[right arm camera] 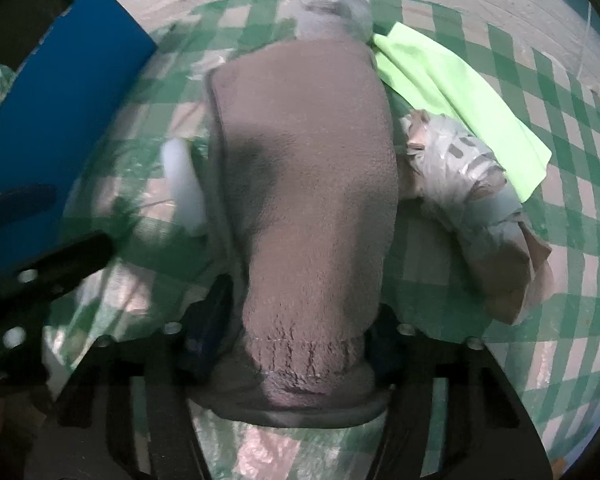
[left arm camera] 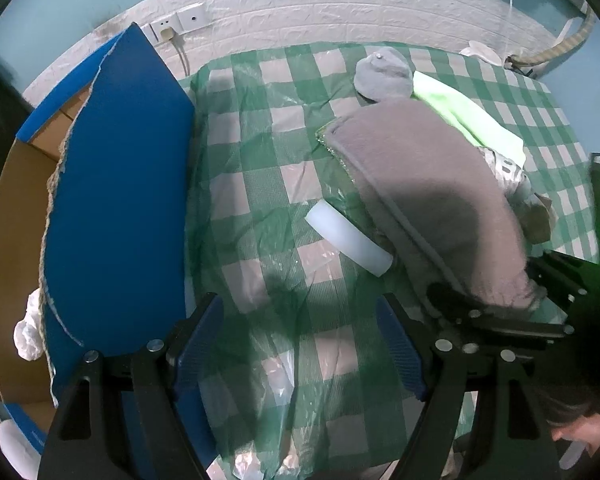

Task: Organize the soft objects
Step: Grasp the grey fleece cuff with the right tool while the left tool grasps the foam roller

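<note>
Brown cardboard box [left arm camera: 16, 216], left view only

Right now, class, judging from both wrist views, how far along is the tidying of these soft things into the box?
Done: the cardboard box stands open beside the table, something white at its edge.
In hand: the right gripper has the grey fleece cloth between its fingers; the left gripper hangs open over the checked tablecloth, empty.
Left: the grey hat, green cloth, white foam piece and wrapped bundle lie on the table.
</note>
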The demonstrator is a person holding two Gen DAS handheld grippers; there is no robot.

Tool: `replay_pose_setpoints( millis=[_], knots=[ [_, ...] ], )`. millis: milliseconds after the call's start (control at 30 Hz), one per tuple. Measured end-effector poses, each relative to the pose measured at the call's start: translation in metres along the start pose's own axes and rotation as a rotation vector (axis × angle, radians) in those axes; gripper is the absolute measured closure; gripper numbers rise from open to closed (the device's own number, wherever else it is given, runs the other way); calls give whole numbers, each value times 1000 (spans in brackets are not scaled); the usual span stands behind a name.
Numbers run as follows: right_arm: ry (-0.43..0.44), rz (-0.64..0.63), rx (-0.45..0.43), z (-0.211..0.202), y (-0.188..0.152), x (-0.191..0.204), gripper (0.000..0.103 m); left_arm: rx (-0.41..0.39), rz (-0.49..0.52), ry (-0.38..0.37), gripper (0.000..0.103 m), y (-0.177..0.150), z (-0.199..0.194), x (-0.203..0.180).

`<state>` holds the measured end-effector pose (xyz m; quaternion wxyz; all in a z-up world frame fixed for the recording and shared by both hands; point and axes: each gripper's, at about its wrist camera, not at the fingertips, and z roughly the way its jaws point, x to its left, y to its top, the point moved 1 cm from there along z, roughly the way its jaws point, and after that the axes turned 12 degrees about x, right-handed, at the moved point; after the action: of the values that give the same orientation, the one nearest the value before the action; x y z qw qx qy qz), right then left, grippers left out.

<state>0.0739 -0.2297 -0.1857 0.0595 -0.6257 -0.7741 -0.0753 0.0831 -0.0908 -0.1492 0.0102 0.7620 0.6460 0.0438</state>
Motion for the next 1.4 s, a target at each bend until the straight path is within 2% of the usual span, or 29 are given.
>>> replay_pose_setpoints(
  millis=[67, 133, 267, 667, 967, 1100, 1167, 1233, 1300, 1333, 1400],
  knots=[
    [7, -5, -11, -8, 0, 0, 64, 5, -9, -5, 23, 2, 3, 0],
    [15, -3, -24, -15, 0, -1, 70, 9, -18, -15, 23, 4, 5, 1],
    [16, 3, -52, -29, 2, -1, 75, 14, -42, -34, 23, 8, 8, 1],
    [43, 40, -131, -68, -4, -12, 76, 65, -172, -136, 23, 29, 29, 9],
    [64, 56, -138, -69, -7, -21, 76, 83, -185, -123, 23, 39, 37, -3],
    [143, 95, -142, -70, -9, -29, 76, 90, -181, -108, 23, 41, 42, -10],
    [137, 98, -158, -77, -12, -32, 76, 77, -168, -91, 23, 41, 41, -13],
    [126, 91, -172, -81, -14, -32, 76, 71, -156, -73, 26, 41, 42, -17],
    [132, 98, -181, -85, -16, -33, 76, 61, -145, -57, 40, 41, 41, -19],
    [134, 100, -182, -86, -17, -34, 76, 57, -136, -46, 43, 40, 40, -21],
    [135, 97, -185, -89, -18, -33, 76, 56, -123, -38, 59, 42, 40, -26]
  ],
)
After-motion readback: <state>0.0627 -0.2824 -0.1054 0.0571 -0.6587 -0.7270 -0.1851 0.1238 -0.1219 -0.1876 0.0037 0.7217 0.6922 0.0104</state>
